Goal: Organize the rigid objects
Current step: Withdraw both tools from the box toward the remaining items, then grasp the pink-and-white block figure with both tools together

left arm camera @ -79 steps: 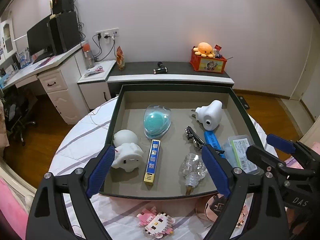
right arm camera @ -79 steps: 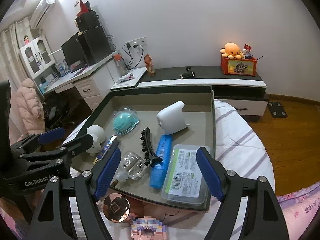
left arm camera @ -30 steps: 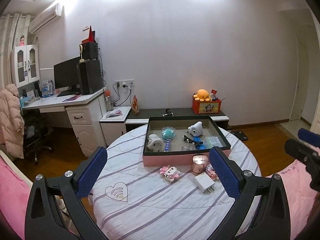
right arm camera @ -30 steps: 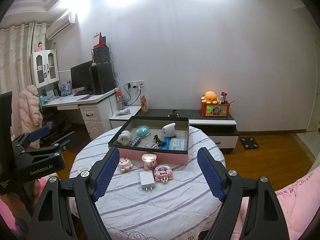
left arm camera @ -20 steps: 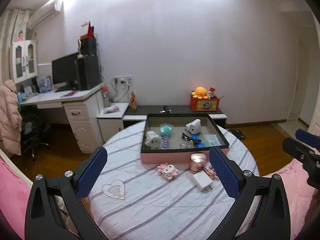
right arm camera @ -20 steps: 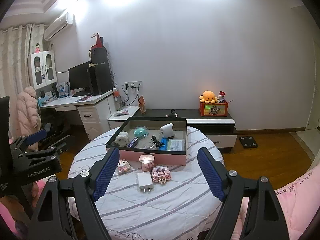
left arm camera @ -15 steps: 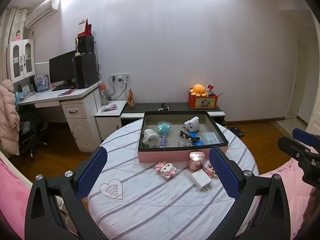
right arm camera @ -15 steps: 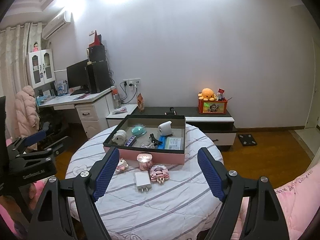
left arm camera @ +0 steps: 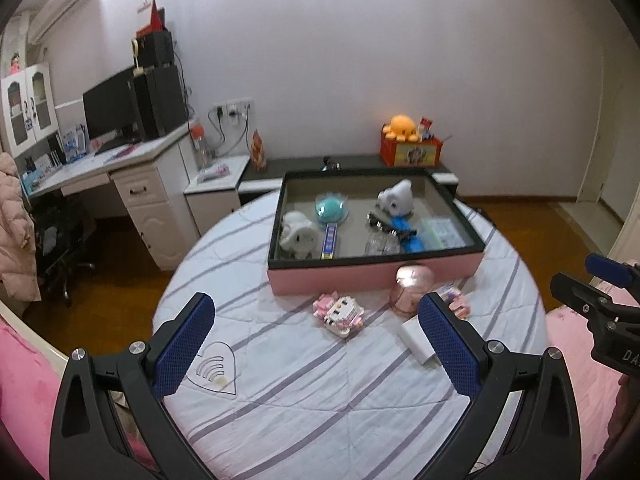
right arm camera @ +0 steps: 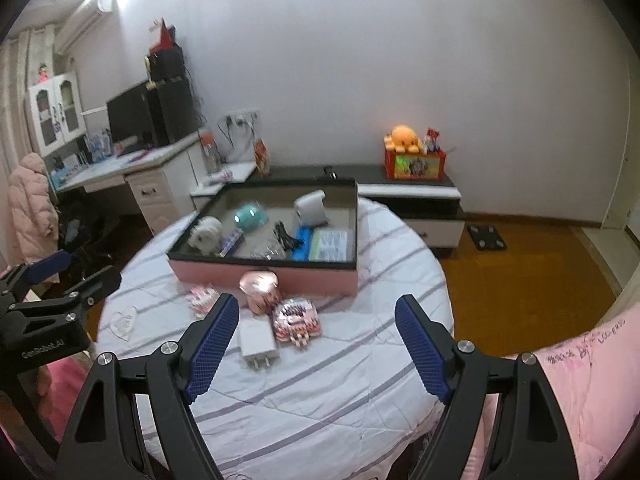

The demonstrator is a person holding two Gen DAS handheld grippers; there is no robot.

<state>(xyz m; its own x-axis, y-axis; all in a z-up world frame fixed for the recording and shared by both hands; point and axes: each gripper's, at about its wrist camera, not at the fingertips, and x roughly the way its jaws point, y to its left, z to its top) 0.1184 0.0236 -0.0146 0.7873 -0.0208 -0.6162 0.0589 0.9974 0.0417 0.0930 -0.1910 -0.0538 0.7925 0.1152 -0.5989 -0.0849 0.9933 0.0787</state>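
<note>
Box [left arm camera: 376,276] sits on the round tabletop [left arm camera: 280,392], holding several items. 4 loose items lie before it: cup [right arm camera: 260,292], charger [right arm camera: 256,340], 2 brick figures. Left hand-held gripper [left arm camera: 316,348] and right hand-held gripper [right arm camera: 316,348] hover spread, holding nothing.

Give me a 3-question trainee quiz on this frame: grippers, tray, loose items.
1. True or false: the left gripper and right gripper are both open and empty.
2. Which item lies outside the tray? A) teal dome B) white charger C) blue comb
3. Fill in: the pink jar stands on the table just in front of the tray's ____ wall.

Key
1. True: both pairs of jaws are spread wide, with nothing between them.
2. B: the white charger lies on the table; the teal dome and blue comb are in the tray.
3. pink.
</note>
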